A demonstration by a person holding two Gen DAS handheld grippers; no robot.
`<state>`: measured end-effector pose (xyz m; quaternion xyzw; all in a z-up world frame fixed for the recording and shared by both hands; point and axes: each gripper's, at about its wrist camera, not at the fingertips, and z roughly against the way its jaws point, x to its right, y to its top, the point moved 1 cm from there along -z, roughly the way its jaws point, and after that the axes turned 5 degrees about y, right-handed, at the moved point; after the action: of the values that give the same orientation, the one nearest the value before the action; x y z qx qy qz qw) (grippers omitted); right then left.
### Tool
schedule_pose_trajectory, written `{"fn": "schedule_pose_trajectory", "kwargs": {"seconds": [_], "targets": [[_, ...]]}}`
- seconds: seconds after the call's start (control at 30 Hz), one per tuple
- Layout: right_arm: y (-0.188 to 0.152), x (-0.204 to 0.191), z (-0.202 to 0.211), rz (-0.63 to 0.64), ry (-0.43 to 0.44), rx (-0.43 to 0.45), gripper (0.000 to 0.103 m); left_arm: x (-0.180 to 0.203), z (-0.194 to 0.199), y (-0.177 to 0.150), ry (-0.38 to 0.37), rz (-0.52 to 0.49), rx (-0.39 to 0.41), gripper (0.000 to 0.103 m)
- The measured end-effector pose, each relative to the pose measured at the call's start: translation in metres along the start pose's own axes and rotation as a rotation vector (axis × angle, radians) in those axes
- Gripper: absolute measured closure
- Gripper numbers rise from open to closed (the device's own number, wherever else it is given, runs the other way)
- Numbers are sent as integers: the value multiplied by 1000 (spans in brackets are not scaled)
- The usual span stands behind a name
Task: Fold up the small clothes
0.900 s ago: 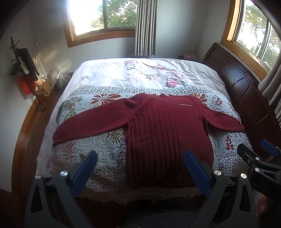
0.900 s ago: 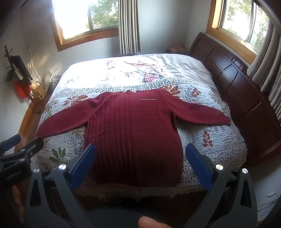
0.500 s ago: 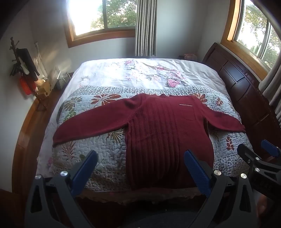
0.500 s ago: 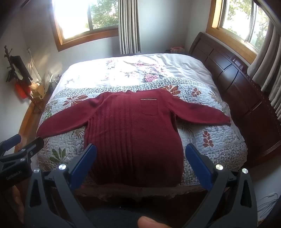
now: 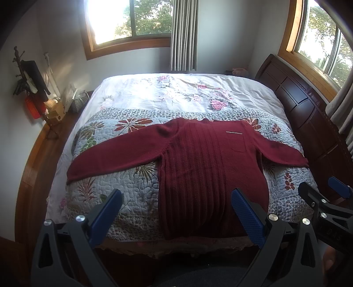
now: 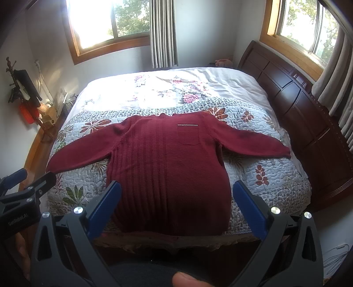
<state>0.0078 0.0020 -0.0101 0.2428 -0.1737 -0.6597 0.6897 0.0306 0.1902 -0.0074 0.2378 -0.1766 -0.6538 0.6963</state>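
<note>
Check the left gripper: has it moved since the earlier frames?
No. The left gripper frames the red sweater and the quilt exactly as before, jaws open.

Dark red ribbed knit sweater (image 5: 205, 167) with a thin silver strip over the chest pocket. Grey-blue quilted bedspread (image 5: 123, 187) printed with red and green flowers; white floral sheet (image 5: 176, 92) with pink roses. Blue fingertips (image 6: 103, 205) on black frames.

glaring window (image 5: 123, 19) backlight, dim foreground, fisheye-warped edges.
</note>
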Motion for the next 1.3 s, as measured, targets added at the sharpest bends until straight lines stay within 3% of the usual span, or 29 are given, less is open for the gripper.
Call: {"fn": "schedule_pose_trajectory", "kwargs": {"seconds": [0.13,1.3], "targets": [[5,-4,-14,-1,1,0,3,1,0,0,-1,1,0,4],[-3,-5,0,8,9,0,3,1,2,5,5,1,10,4]]}}
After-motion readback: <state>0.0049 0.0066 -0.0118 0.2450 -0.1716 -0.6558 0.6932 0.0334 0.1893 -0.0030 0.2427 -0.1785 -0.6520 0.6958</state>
